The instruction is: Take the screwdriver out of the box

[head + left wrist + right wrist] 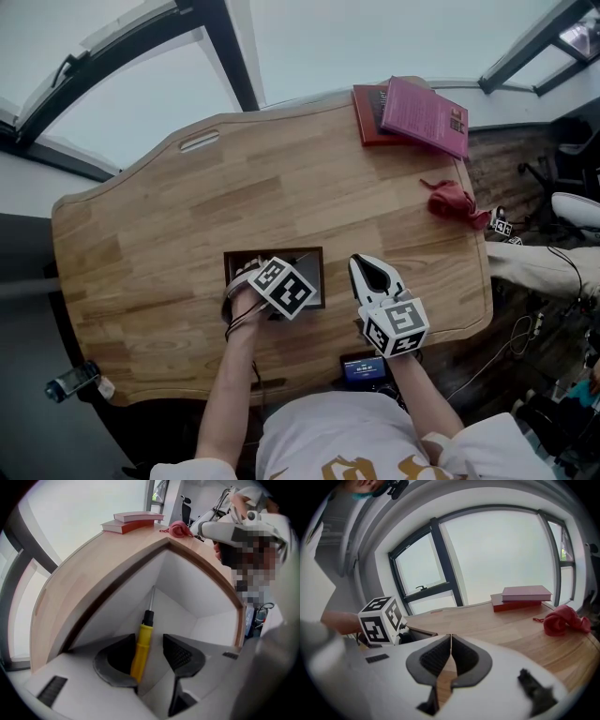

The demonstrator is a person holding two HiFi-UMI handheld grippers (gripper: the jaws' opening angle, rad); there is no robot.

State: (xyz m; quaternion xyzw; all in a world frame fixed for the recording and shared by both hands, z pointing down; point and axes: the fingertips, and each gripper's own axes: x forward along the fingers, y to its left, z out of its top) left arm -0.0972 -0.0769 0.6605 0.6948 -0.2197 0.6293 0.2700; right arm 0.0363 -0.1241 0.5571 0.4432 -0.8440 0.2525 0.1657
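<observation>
Left gripper [151, 644]: jaws apart, down inside box [187, 583]
Screwdriver [142, 646]: yellow handle between those jaws, against one pad, lying in box, lower centre
Right gripper [450, 654]: jaws together, empty
Book covers [427, 117]: print unreadable

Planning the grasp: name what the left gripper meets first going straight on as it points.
The screwdriver, its yellow handle between the open jaws of the left gripper; past it, likely the box floor.
</observation>
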